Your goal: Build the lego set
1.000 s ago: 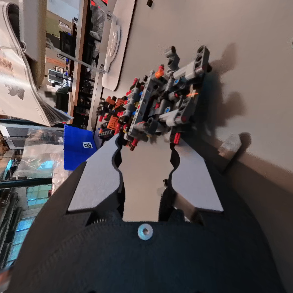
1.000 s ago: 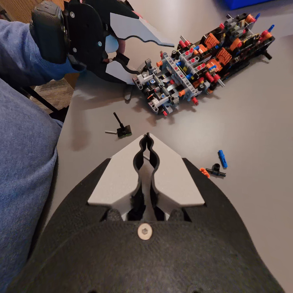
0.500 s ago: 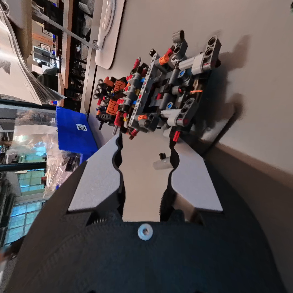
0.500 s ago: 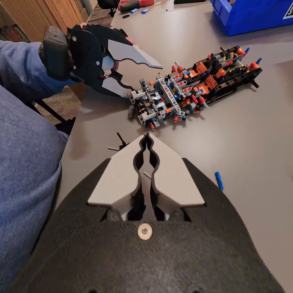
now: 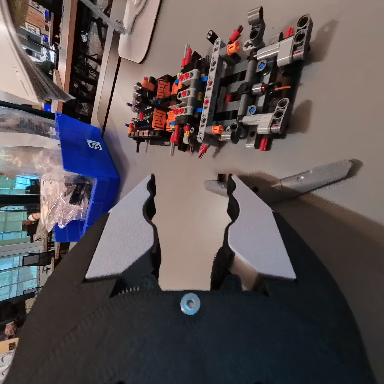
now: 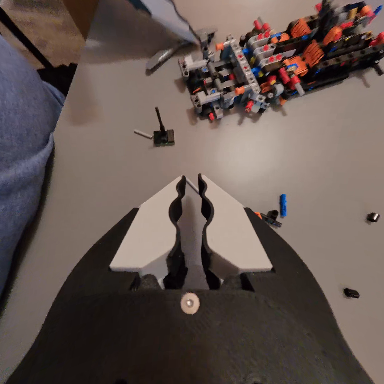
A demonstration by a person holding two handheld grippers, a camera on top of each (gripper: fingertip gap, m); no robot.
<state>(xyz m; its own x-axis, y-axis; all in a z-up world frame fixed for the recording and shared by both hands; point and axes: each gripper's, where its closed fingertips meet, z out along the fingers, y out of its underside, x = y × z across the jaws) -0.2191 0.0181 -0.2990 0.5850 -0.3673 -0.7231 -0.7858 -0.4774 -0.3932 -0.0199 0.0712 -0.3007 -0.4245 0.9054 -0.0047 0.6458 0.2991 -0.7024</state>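
Note:
The lego assembly point(image 5: 218, 93), grey, black, red and orange, lies on the grey table; it also shows in the right wrist view point(image 6: 270, 68). My left gripper point(image 5: 191, 178) is open and empty, a short way back from the assembly. A small grey piece point(image 5: 215, 185) lies at its right fingertip. My right gripper point(image 6: 190, 176) is open by a narrow gap, low over the table. A thin grey axle point(image 6: 192, 186) lies between its tips; I cannot tell if they touch it. The left gripper's finger point(image 6: 141, 20) shows blurred at the top.
A long grey piece point(image 5: 311, 178) lies by the table edge. A black piece with an axle point(image 6: 163, 135), a short grey rod point(image 6: 142, 134), a blue pin point(image 6: 283, 204) and small black parts point(image 6: 270, 217) lie loose. A blue bin point(image 5: 83, 149) holds a plastic bag point(image 5: 60, 203). A blue sleeve point(image 6: 20, 145) is at left.
My left gripper has drawn back from the assembly, which now looks farther off. My right gripper has moved forward and its jaws have parted slightly around the thin axle.

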